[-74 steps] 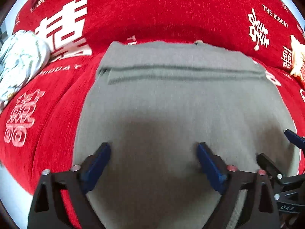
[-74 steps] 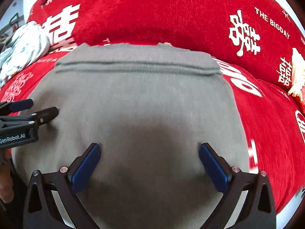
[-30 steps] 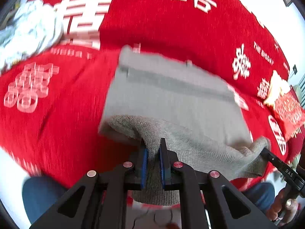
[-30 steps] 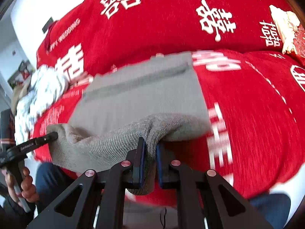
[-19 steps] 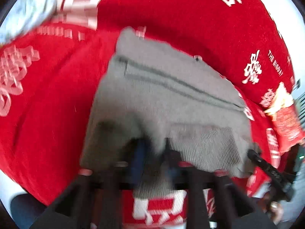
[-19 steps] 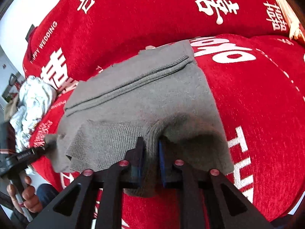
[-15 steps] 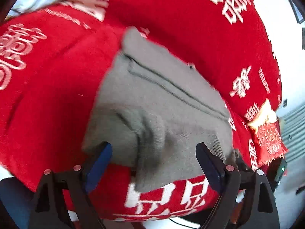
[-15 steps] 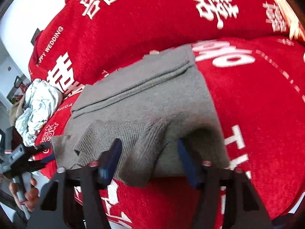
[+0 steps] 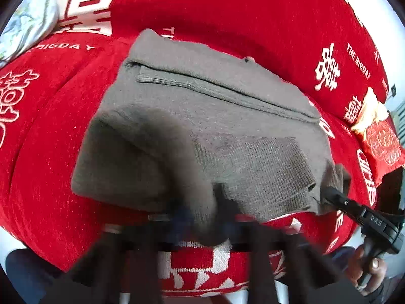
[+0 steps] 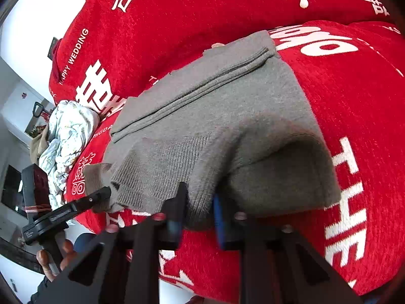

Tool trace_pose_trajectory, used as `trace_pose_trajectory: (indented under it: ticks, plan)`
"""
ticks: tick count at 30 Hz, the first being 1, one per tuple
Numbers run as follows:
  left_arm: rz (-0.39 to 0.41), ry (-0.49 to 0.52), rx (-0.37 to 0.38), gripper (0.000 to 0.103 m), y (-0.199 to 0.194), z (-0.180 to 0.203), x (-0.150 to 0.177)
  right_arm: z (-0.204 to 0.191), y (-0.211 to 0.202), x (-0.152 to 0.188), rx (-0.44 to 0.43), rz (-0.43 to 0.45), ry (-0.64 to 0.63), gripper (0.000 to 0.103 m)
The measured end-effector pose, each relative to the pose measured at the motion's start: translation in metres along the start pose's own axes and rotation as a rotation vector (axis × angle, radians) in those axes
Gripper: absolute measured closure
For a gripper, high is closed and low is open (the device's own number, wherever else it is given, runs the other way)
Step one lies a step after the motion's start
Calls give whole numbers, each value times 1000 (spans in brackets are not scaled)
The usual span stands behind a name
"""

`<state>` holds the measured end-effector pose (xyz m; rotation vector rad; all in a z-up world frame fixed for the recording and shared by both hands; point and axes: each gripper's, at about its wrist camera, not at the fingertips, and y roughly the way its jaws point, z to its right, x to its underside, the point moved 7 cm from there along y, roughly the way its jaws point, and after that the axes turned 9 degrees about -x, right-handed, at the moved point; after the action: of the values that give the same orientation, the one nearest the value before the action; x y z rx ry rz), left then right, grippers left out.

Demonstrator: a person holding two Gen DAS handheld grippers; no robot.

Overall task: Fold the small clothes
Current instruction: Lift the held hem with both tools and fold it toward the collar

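Note:
A grey knit garment (image 9: 202, 116) lies on a red sofa cover, its ribbed near hem folded up over its body; it also shows in the right wrist view (image 10: 227, 116). My left gripper (image 9: 202, 217) is blurred, its fingers close together around the garment's near left edge. My right gripper (image 10: 197, 207) has its fingers close around the near right edge, with grey cloth between them. Each gripper's tip shows in the other's view, the right one (image 9: 334, 195) and the left one (image 10: 101, 195), both at the garment's corners.
The red sofa cover (image 9: 227, 12) with white lettering fills both views. A pale patterned bundle of cloth (image 10: 65, 136) lies to the left; it shows in the left wrist view (image 9: 27, 25). A red and cream cushion (image 9: 379, 136) sits at the right.
Both grippers took hold of the near hem, lifted it and carried it forward over the garment. Half a second ago both stood open; now their fingers are close together on the near edge again.

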<state>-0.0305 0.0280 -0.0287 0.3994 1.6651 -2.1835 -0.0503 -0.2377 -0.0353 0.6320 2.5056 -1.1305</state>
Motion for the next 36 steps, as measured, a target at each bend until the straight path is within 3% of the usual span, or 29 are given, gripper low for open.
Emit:
trace_pose_trajectory:
  ticks: [2,6,13,23,36]
  plan:
    - [10,-58,57,91,-12,-8,-6,-2,-6,-1,-22,12,2,88]
    - [72,-96,93,91,-36,-18,-20,-16,-26,-7,-65,59,-34,89]
    - [147,-55,82,91,-54,0,-43,-32,-46,-35,-78,150,-50,90]
    - [201,-26,27,91,-57,6,-75,-39,-49,-66,-32,174,-61,90]
    - [198,-13,12,91,-41,13,-121,-41,-27,-118,32,197,-59,90]
